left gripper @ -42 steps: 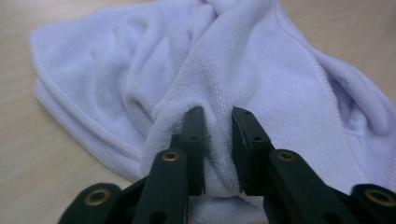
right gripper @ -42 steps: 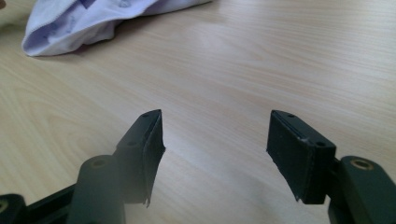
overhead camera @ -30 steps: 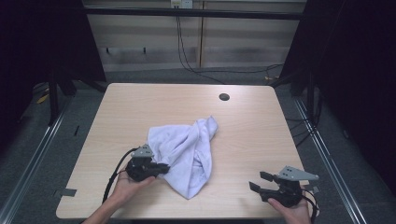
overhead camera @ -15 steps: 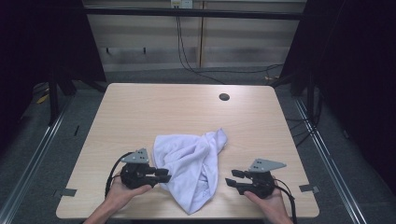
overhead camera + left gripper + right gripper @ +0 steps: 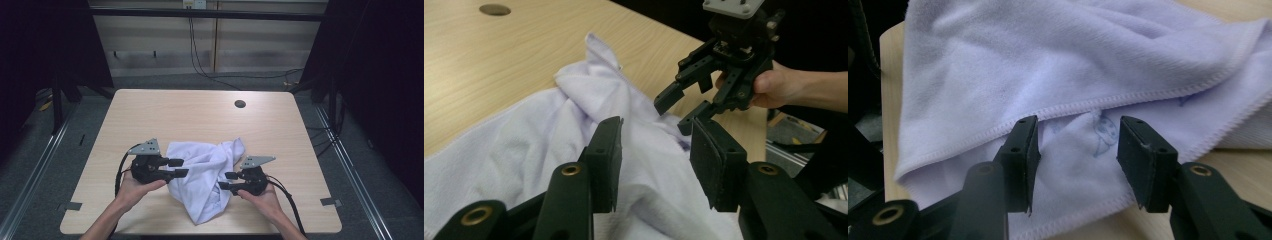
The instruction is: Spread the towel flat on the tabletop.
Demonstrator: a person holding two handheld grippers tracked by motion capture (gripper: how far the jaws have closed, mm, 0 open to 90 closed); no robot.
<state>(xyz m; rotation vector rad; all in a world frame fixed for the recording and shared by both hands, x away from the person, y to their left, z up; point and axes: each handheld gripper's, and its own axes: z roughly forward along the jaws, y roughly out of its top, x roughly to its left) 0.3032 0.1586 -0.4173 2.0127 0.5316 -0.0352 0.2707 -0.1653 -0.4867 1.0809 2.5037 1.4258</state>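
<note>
High view: one towel (image 5: pixel 207 175) between two claws (both agape).

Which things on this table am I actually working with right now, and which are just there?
In play:
- white towel, crumpled at the table's near edge
- left gripper, jaws open, at the towel's left side
- right gripper, jaws open, at a stitched hem on its right side

Just there:
- round hole in the table top
- cables on the floor beyond
</note>
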